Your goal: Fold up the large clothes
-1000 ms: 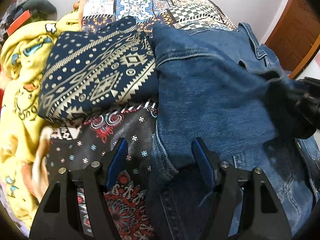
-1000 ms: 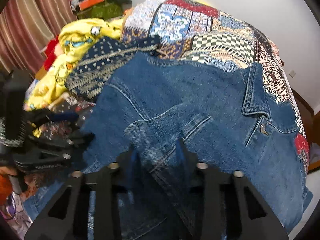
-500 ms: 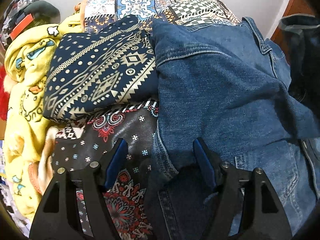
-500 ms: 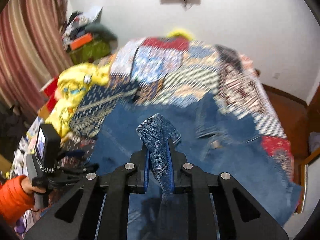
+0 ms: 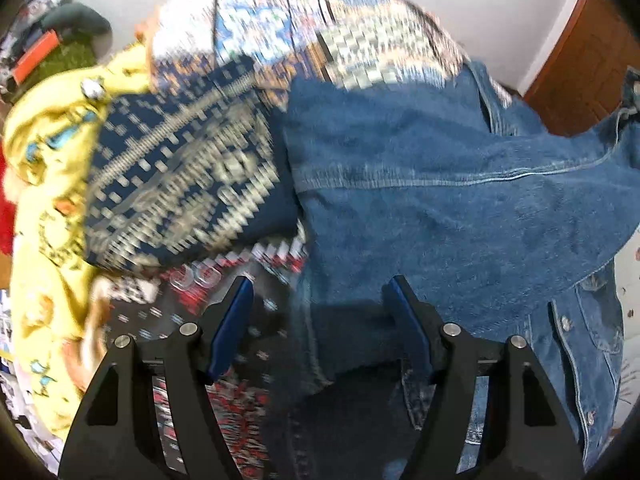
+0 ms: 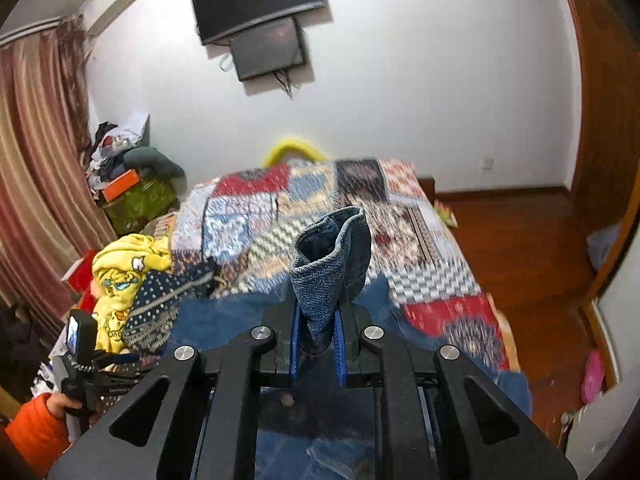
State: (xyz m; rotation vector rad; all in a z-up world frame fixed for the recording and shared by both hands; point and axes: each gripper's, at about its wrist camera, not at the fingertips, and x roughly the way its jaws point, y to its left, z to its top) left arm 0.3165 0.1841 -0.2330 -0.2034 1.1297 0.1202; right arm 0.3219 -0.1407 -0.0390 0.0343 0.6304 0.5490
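The right gripper [image 6: 317, 344] pinches a raised fold of the denim jacket [image 5: 460, 208], which lies across the bed's [image 6: 432, 280] near right part. The left gripper [image 5: 320, 320], jaws spread and holding nothing, hovers at the jacket's left edge. A navy patterned garment [image 5: 180, 196] and yellow clothing [image 5: 44, 216] crowd the bed's left edge.

A bed covered in a multicoloured patchwork quilt [image 6: 404, 216] carries a spread blue denim jacket [image 5: 460, 208], with a folded navy garment patterned in cream [image 5: 180, 188] just beside it and a crumpled yellow cartoon-print fleece [image 5: 40, 220] at the edge.
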